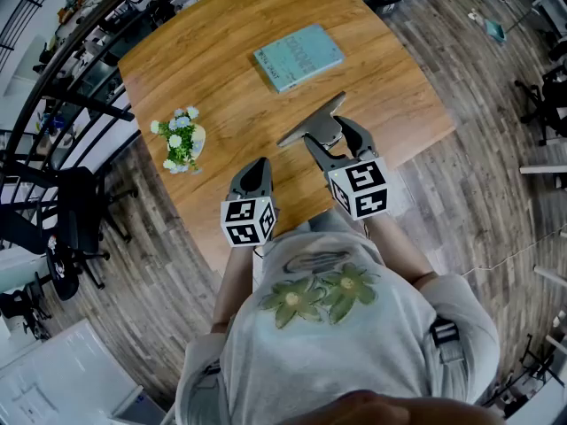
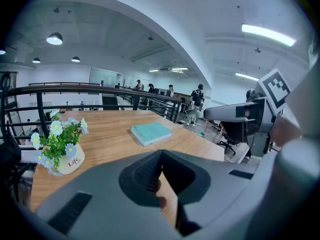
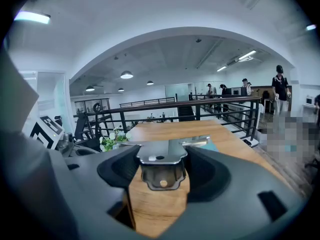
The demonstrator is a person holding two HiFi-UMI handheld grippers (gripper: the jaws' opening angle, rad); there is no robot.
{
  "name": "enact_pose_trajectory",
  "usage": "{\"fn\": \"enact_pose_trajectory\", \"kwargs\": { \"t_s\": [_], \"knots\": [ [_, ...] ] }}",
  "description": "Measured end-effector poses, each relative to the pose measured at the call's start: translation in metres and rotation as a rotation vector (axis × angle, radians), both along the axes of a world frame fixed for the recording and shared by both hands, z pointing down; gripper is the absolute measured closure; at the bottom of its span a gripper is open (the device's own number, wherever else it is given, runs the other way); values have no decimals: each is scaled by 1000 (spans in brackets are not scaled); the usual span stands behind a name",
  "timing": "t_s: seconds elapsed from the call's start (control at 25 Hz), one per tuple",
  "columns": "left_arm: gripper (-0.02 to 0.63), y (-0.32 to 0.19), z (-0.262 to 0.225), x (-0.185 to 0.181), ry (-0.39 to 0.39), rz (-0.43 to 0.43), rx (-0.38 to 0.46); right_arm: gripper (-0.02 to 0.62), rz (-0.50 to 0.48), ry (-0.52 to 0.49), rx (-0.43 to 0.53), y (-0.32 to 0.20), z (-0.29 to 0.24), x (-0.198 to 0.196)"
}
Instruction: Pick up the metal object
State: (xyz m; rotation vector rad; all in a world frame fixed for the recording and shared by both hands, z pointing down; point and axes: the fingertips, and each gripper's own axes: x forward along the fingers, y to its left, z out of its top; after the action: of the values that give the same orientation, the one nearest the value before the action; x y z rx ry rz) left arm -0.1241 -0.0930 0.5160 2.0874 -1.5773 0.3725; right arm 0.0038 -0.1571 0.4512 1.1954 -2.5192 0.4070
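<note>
Right gripper [image 3: 160, 170] jaws clamped on the metal object [image 3: 161, 156], a flat silver bracket, over the wooden table [image 1: 230, 69] nr its front edge; left gripper [image 2: 161, 160] jaws pressed together w/ nothing between; small white pot [image 1: 198, 140] at table's left holds blue & white flowers [image 1: 177, 138]; teal book [image 1: 299, 57] lies beyond.

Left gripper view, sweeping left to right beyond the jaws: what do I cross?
First the flower pot → teal book → metal object, clamped in the right gripper.
</note>
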Motion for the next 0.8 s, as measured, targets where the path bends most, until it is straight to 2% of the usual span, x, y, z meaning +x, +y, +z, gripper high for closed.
{"fn": "enact_pose_trajectory", "kwargs": {
  "t_s": [0.8],
  "knots": [
    [592,5,1,5,-4,10,-3,307,-21,-37,61,11,-34,0]
  ]
}}
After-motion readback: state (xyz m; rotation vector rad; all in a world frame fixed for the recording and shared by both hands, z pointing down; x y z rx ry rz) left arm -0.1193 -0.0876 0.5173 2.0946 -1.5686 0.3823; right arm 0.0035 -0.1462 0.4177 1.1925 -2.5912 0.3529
